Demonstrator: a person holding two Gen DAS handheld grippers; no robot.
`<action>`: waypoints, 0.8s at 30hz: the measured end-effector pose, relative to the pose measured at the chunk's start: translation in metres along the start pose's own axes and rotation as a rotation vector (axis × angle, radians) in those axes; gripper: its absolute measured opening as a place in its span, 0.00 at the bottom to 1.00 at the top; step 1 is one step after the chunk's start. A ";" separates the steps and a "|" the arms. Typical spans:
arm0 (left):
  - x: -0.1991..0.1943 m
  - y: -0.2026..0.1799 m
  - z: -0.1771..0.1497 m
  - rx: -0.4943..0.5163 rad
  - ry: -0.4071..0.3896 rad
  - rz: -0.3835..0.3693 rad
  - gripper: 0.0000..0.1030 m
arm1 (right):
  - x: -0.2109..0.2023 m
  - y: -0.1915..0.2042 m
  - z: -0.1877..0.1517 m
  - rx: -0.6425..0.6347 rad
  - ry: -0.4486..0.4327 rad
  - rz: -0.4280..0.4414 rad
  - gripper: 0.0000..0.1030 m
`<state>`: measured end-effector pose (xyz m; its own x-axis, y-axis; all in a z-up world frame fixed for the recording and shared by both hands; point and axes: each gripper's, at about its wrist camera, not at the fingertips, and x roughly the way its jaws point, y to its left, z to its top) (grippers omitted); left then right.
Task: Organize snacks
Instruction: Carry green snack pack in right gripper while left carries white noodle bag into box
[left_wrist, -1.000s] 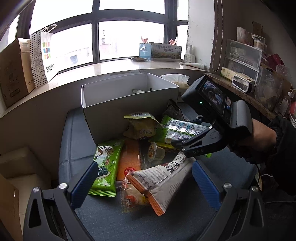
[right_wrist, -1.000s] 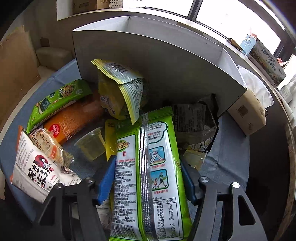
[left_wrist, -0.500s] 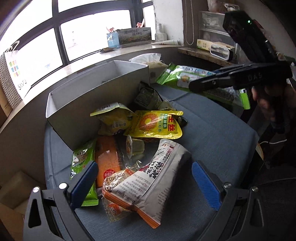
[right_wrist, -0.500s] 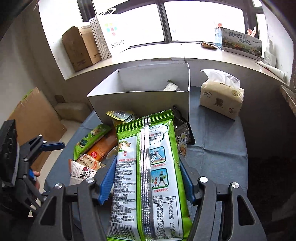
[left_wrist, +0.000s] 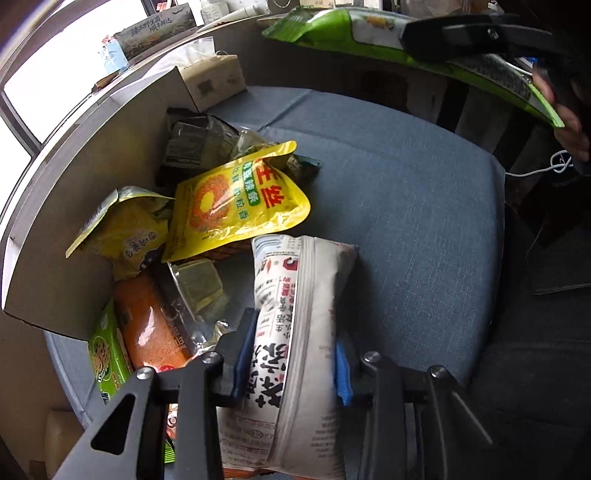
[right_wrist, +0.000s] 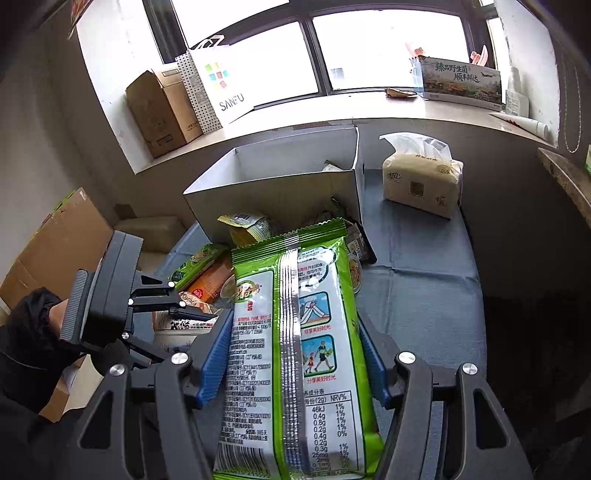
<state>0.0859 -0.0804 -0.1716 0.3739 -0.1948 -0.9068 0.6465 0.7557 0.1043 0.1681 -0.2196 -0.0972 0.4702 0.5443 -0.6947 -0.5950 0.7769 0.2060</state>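
Left gripper (left_wrist: 291, 362) is pointing steeply down at the grey cushion (left_wrist: 406, 206), its jaws having just been closing, and its blue pads (left_wrist: 341, 373) are now pressing both sides of the white snack bag (left_wrist: 295, 332) with bold black Chinese characters and red print. Right gripper (right_wrist: 291, 354) is holding the green snack bag (right_wrist: 295, 343) lengthwise between its pads, raised above the pile (back panel facing the camera: nutrition table reading "NRV%", "46kJ", cartoon figures). Beyond it the open white box (right_wrist: 280, 184) is standing on the cushion, snacks heaped against its front wall, including a yellow pouch (left_wrist: 236, 203). On the windowsill a paper bag (right_wrist: 218, 85) is reading "SANFU".
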 end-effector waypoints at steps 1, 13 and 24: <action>-0.004 -0.001 -0.002 -0.015 -0.012 -0.008 0.38 | 0.001 -0.001 -0.001 0.003 0.002 0.005 0.65; -0.103 0.033 -0.050 -0.415 -0.452 -0.134 0.37 | 0.004 -0.005 0.004 0.083 -0.043 0.063 0.65; -0.130 0.114 -0.005 -0.620 -0.666 0.032 0.37 | 0.018 0.011 0.084 0.044 -0.151 0.064 0.65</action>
<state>0.1076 0.0341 -0.0443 0.8171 -0.3431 -0.4632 0.2275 0.9303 -0.2877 0.2248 -0.1751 -0.0496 0.5271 0.6316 -0.5686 -0.5988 0.7508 0.2788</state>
